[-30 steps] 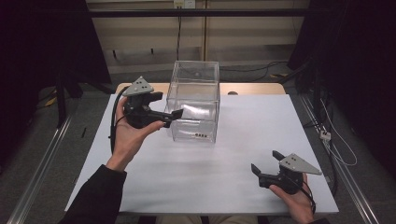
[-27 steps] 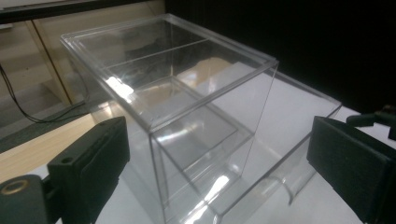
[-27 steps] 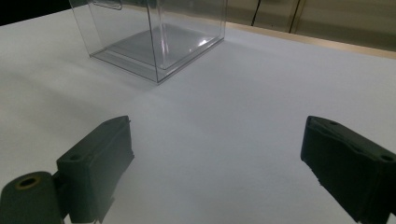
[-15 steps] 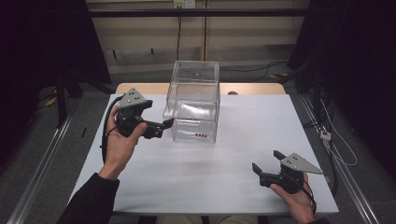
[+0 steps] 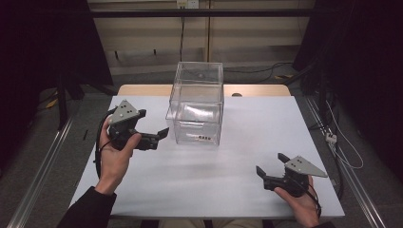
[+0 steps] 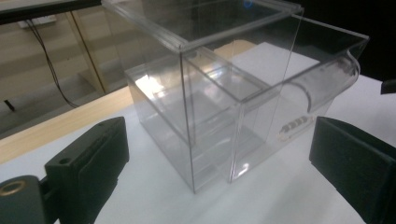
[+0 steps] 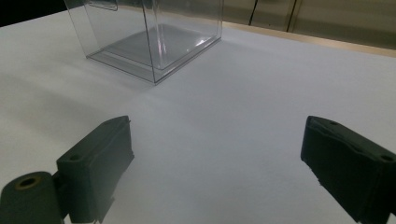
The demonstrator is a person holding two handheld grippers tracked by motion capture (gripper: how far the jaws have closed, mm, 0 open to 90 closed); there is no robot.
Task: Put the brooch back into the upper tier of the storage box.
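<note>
A clear plastic box [image 5: 197, 102] stands upright in the middle of the white table [image 5: 199, 180], with a short row of small dark dots [image 5: 203, 138] low on its near wall. My left gripper [image 5: 159, 137] is held just left of the box, open, its jaws pointing at the box's left side with a small gap to it. The left gripper view has the box [image 6: 224, 107] ahead, between the widely spread jaws of the left gripper [image 6: 219, 154]. My right gripper [image 5: 271, 163] rests near the front right of the table, open and empty, with the box [image 7: 149, 37] far ahead of it.
A wooden strip [image 5: 256, 90] runs along the table's back edge. Metal rails [image 5: 38, 171] flank the table on the floor, and cables [image 5: 340, 142] lie at the right. Dark curtains stand on both sides.
My left gripper has drawn back from the box's left wall, moving left and toward the person. The right gripper has hardly moved.
</note>
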